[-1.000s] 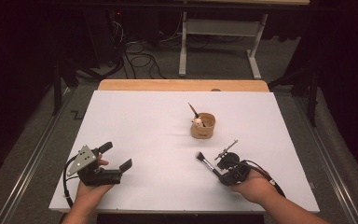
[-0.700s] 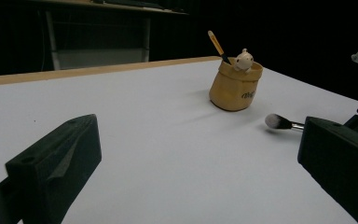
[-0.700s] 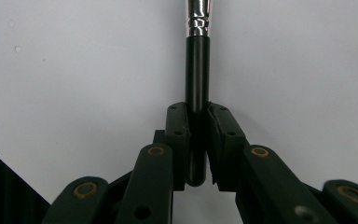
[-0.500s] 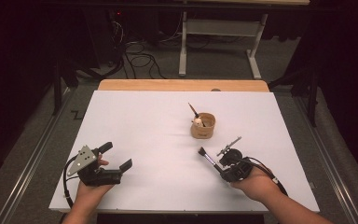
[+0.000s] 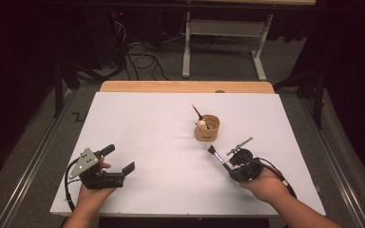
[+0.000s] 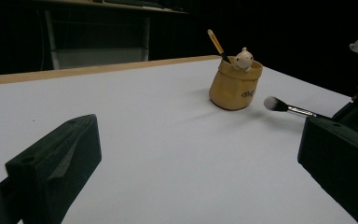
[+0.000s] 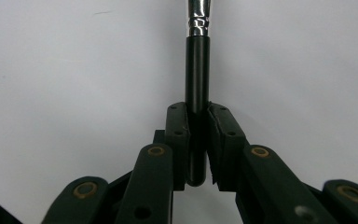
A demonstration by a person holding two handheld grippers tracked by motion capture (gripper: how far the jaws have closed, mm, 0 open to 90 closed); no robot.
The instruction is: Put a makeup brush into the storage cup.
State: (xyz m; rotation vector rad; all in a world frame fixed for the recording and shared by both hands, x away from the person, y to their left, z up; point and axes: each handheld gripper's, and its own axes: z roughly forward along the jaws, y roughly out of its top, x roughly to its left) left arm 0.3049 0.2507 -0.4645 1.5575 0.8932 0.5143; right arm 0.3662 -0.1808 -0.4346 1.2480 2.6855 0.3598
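So the right gripper (image 7: 196,140) is pinching the smooth black handle of a makeup brush (image 5: 217,156), its jaws pressed tight on it, shiny metal collar further up. The brush sticks out level over the white table (image 5: 147,123), fluffy tip toward a tan, sack-shaped pot (image 5: 207,128) holding another brush. The left gripper (image 5: 120,160) rests near the front edge, jaws spread wide with nothing between them. Lots of bare table between them.
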